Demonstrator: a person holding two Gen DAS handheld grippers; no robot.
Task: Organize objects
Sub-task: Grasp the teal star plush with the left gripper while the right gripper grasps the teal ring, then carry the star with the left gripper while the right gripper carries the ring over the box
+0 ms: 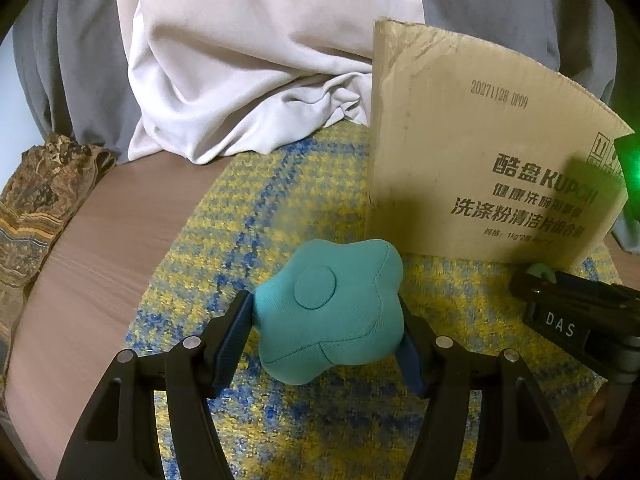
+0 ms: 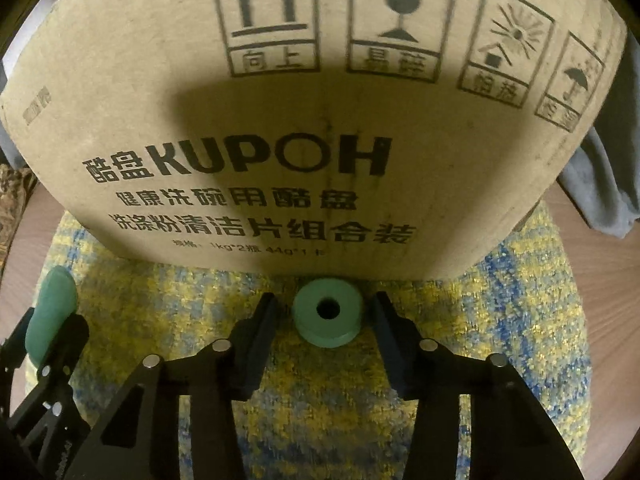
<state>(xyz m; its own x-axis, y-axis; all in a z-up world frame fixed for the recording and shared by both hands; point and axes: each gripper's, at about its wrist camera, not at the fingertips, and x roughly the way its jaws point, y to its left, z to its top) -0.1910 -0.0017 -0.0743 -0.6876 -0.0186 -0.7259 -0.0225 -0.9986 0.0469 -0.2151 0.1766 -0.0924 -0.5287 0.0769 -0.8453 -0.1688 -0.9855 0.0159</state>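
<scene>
The left claw (image 1: 324, 332) was closed about halfway on the teal flower-shaped fabric cushion (image 1: 328, 312), which was pinched between its 2 pads above the yellow-and-blue woven rug (image 1: 312, 184). The right claw (image 2: 325, 309) was seen with its jaws standing narrowly apart around the small green ring-shaped block (image 2: 348, 322). A thin gap was left on each side, so nothing was gripped yet. The ring lay on the rug between the fingertips, and directly ahead of them stood the brown cardboard box (image 2: 320, 120), its base just beyond the ring.

Several risks could be judged. With the wall so close ahead, the fingertips could be driven into the box if the claw were pushed further forward. The ring could be squeezed off-centre and popped out sideways. The soft cushion could be deformed and slipped out of the left pads if it were tilted.

On the box, "KUPOH", "酷盘", "健康洗碗用酷盘" and "洗涤粉清洁片组合装" were printed, with handling symbols marked "向上" and "易碎"; 2 further captions were too blurred to read. A stamp "2027 1128 DP09" was read on the side panel, and "DAS" on the right claw's body.
</scene>
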